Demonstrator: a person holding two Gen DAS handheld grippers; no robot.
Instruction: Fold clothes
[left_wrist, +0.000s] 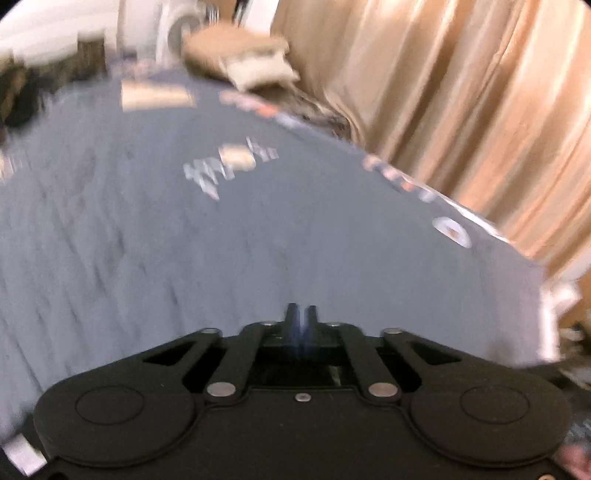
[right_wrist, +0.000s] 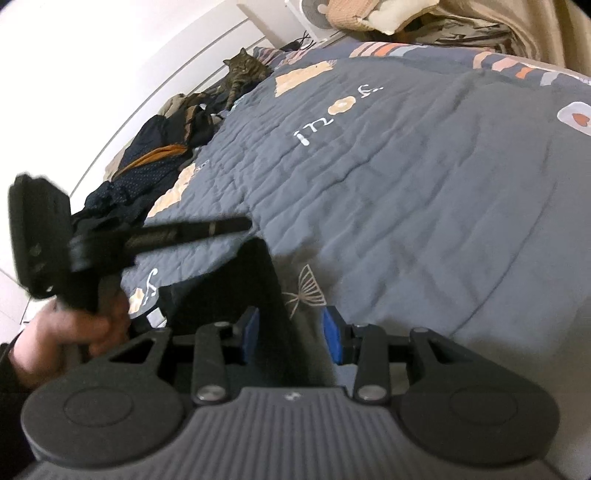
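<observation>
Left gripper (left_wrist: 302, 314): tilted down over the grey quilt (left_wrist: 258, 229); jaws closed together, nothing between them; the picture is blurred
Left hand (right_wrist: 70, 328): at the left edge of the right wrist view, fingers wrapped around the handle
Right gripper (right_wrist: 290, 334): pointing down at the quilt; jaws partly apart, a black garment (right_wrist: 255, 280) lying between the blue pads; I cannot tell if they press it
Clothes pile (right_wrist: 147, 162): at the far left side of the bed, a cat (right_wrist: 243, 74) behind it

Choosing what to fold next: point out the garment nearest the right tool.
The black garment lying on the quilt directly before the right tool, reaching in between its jaws; the navy-and-orange heap lies farther off, by the wall.
</observation>
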